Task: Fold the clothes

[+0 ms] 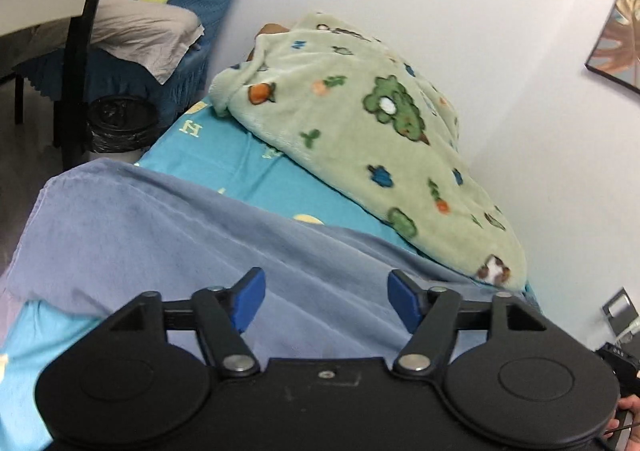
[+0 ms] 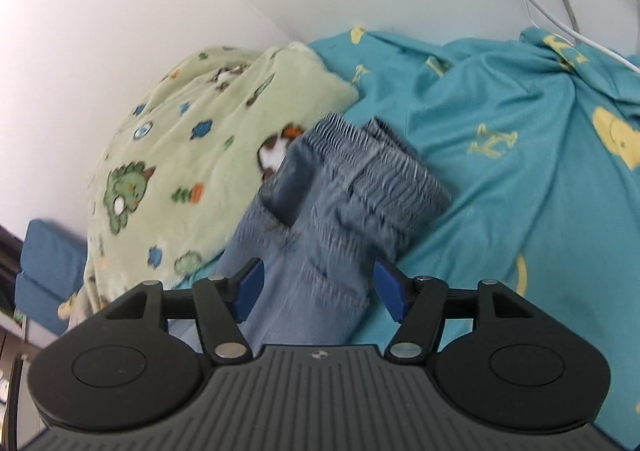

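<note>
Trousers: the blue trousers [image 1: 168, 227] lay across the bed [image 1: 224, 155], waistband [image 2: 380, 167] bunched near the blanket [image 1: 360, 123].
Left hand-held gripper [image 1: 326, 301]: jaws spread wide over the cloth, holding nothing.
Right hand-held gripper [image 2: 318, 293]: jaws apart too, one on each side of a trouser leg, not pinching it.
Progress: the right view was blurred, so any fold was hard to read; the waistband end looked rumpled, not squared.
Left to do: judging by that, flattening and at least one neat fold seemed outstanding.
</note>
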A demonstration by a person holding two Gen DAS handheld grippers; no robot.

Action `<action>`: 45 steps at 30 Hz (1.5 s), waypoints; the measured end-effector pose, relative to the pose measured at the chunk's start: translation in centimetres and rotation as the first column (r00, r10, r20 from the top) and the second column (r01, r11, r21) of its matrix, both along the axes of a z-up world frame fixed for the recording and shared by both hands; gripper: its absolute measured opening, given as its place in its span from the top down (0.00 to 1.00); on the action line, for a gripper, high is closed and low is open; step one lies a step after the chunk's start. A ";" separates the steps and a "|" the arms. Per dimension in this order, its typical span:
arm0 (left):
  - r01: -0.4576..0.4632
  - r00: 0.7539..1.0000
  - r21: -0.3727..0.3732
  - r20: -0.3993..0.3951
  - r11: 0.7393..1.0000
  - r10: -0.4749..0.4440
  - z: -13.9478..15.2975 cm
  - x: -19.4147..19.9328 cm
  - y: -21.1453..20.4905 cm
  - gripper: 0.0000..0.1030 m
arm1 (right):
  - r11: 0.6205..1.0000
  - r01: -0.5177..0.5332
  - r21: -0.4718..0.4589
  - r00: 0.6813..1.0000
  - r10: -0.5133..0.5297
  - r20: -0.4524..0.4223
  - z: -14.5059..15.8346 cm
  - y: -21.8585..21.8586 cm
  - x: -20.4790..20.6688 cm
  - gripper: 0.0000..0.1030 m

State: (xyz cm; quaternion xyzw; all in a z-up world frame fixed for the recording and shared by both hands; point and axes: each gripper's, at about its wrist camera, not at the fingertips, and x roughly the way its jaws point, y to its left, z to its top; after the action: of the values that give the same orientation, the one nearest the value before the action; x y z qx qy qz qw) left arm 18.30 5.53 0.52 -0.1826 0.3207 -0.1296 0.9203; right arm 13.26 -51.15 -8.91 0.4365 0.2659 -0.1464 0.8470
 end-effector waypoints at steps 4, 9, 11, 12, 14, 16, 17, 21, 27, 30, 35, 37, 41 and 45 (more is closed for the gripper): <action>0.001 1.000 0.046 -0.028 0.999 0.001 -0.3 -3.0 -2.1 0.26 | 0.996 0.046 0.079 0.998 -0.049 0.039 -0.9 0.2 -0.7 0.31; -0.031 0.995 0.009 -0.092 0.999 0.031 -3.4 -3.2 -2.8 0.25 | 0.981 0.146 0.125 0.987 -0.153 0.052 -3.8 -0.6 1.0 0.18; -0.036 0.992 -0.007 -0.121 0.999 0.035 -4.8 -2.1 -2.9 0.25 | 0.975 0.162 0.152 0.985 -0.170 0.041 -5.5 -1.4 2.3 0.18; -0.041 0.991 -0.014 -0.130 0.999 0.039 -5.4 -1.5 -2.9 0.25 | 0.974 0.168 0.153 0.984 -0.176 0.036 -6.1 -1.8 3.0 0.18; -0.059 0.989 -0.029 -0.140 0.998 0.055 -6.4 -0.2 -2.8 0.25 | 0.975 0.177 0.135 0.983 -0.183 0.030 -7.1 -2.5 4.5 0.18; -0.081 0.986 -0.043 -0.149 0.996 0.074 -7.4 1.1 -2.8 0.25 | 0.978 0.178 0.110 0.983 -0.183 0.036 -7.6 -3.2 5.8 0.18; -0.090 0.985 -0.047 -0.152 0.995 0.082 -7.8 1.7 -2.7 0.25 | 0.979 0.177 0.099 0.983 -0.181 0.041 -7.7 -3.5 6.3 0.18; -0.127 0.979 -0.059 -0.168 0.990 0.115 -9.3 3.0 -2.2 0.25 | 0.983 0.185 -0.001 0.982 -0.185 0.048 -5.9 -2.8 6.8 0.78; -0.124 0.977 -0.134 -0.187 0.983 0.097 -8.9 2.4 -0.6 0.25 | 0.970 0.197 -0.141 0.974 -0.178 0.137 0.9 -0.4 3.4 0.95; -0.117 0.982 -0.144 -0.167 0.983 0.092 -7.7 1.5 -0.1 0.25 | 0.956 0.206 -0.209 0.969 -0.169 0.181 4.3 0.8 1.7 0.96; -0.095 0.987 -0.183 -0.145 0.979 0.069 -6.1 0.1 0.4 0.25 | 0.921 0.228 -0.315 0.956 -0.150 0.251 9.9 2.6 -1.2 0.97; -0.090 0.988 -0.189 -0.141 0.978 0.063 -5.7 -0.2 0.6 0.25 | 0.920 0.262 -0.291 0.948 -0.188 0.257 11.0 2.0 -3.2 0.97; -0.083 0.987 -0.182 -0.154 0.980 0.055 -5.6 -0.3 0.6 0.25 | 0.902 0.299 -0.312 0.951 -0.253 0.180 10.2 1.3 -6.5 0.97; -0.063 0.985 -0.163 -0.168 0.985 0.036 -5.9 -0.1 0.2 0.25 | 0.921 0.241 -0.306 0.953 -0.284 -0.103 3.4 0.5 -7.5 0.97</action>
State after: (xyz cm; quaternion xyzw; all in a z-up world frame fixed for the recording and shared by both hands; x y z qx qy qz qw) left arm 18.18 5.71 -5.36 -0.2771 0.3787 -0.1176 0.8752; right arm 5.80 -50.69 -5.53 0.3277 0.2416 -0.3276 0.8526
